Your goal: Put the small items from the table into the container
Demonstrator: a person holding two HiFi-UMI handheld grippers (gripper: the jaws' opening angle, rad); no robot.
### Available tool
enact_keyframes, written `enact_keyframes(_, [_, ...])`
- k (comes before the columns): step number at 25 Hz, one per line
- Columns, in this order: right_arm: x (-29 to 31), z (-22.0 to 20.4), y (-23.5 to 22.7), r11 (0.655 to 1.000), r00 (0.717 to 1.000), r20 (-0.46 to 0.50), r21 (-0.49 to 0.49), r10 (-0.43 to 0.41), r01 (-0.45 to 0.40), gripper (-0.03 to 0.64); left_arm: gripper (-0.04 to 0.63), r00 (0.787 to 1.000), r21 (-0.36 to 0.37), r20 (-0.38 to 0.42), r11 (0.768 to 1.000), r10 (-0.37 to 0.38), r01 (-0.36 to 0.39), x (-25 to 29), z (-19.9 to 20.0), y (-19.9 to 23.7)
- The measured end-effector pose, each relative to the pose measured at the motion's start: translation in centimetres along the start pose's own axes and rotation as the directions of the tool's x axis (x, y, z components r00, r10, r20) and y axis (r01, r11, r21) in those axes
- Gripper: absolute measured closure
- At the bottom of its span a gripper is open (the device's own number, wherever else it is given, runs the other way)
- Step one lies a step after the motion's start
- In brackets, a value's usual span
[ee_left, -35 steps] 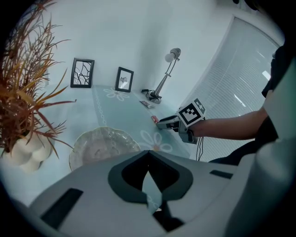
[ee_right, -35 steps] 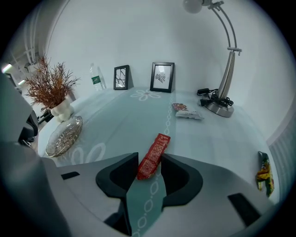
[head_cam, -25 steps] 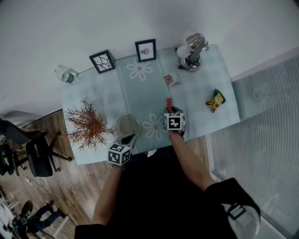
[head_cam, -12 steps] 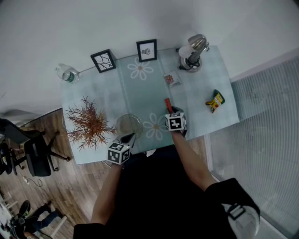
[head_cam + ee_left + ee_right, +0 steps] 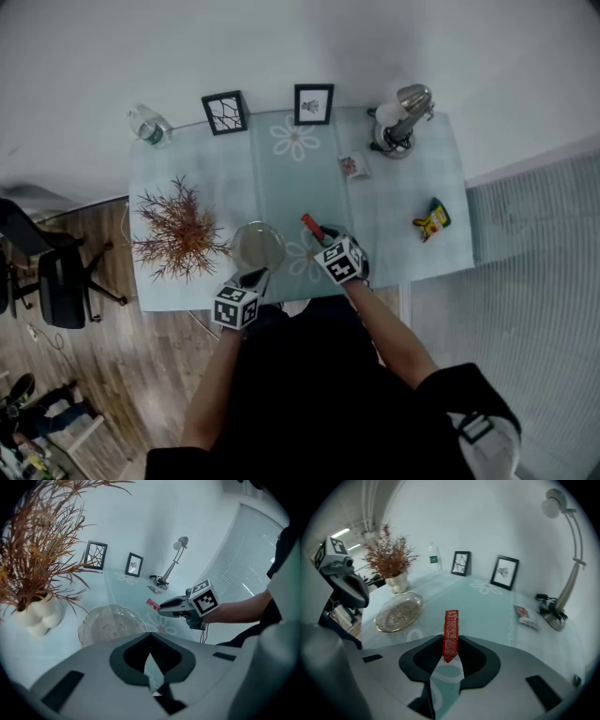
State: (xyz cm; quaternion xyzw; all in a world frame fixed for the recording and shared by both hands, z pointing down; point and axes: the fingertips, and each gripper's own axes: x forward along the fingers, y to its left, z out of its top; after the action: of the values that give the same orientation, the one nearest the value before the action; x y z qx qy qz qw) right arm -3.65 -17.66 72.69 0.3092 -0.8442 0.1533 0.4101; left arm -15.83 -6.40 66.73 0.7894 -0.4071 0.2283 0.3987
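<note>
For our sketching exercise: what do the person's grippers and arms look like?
Both the left gripper and right gripper have light grey bodies, dark jaw pads and a white cube with black square markers. A thin dark cable hangs under the right one. The person wears a black short-sleeved top.

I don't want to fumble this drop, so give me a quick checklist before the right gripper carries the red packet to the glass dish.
1. Grip: red packet clamped between the right gripper's fingers: ok.
2. Path: table from packet to glass dish unobstructed: ok.
3. Clearance: left gripper off the dish: cannot tell; it sits shut at the near rim.
4. Room in the dish: cannot tell; patterned glass hides contents.
5. Table cleared: not ok; small packet by the lamp and yellow packet lie on it.
</note>
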Motion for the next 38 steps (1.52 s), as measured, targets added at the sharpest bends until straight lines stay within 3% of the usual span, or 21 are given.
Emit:
enact_keyframes(2, [-0.3,1.4,2.8,0.990,0.995,0.017,-0.100,0.098,-0.096,0.496,0.592,1.000,-0.022,0.012,1.000,0.017,-0.017,-0.2,-0.5,-0.1])
enact_keyframes(6, [-1.0,3.9,8.0,0.938,0.969,0.038,-0.262,0.244,-0.226,0.495,0.592,0.997,-0.064,0.041,0.996,0.060,-0.057,-0.9,-1.3,0.0])
enact_keyframes(12, [0.1,5.0,13.2,0.866,0.934,-0.016,-0.370,0.357,-0.337,0.495,0.592,0.987,-0.144,0.092,0.983,0.130,-0.115,-2.6,-2.7,0.4])
enact_keyframes(22, [2.3,4.7,15.6,0.801,0.912,-0.119,-0.445,0.392,-0.402,0.495,0.592,0.967,-0.255,0.128,0.949,0.223,-0.185,-5.0,-5.1,1.5])
enact_keyframes(29, [3.7,3.9,16.3,0.746,0.916,-0.180,-0.534,0.359,-0.398,0.495,0.592,0.957,-0.296,0.137,0.933,0.256,-0.207,-5.7,-6.0,2.3])
enact_keyframes(38, [4.5,3.8,16.2,0.759,0.910,-0.199,-0.503,0.365,-0.414,0.495,0.592,0.950,-0.318,0.145,0.922,0.275,-0.219,-5.9,-6.1,2.6])
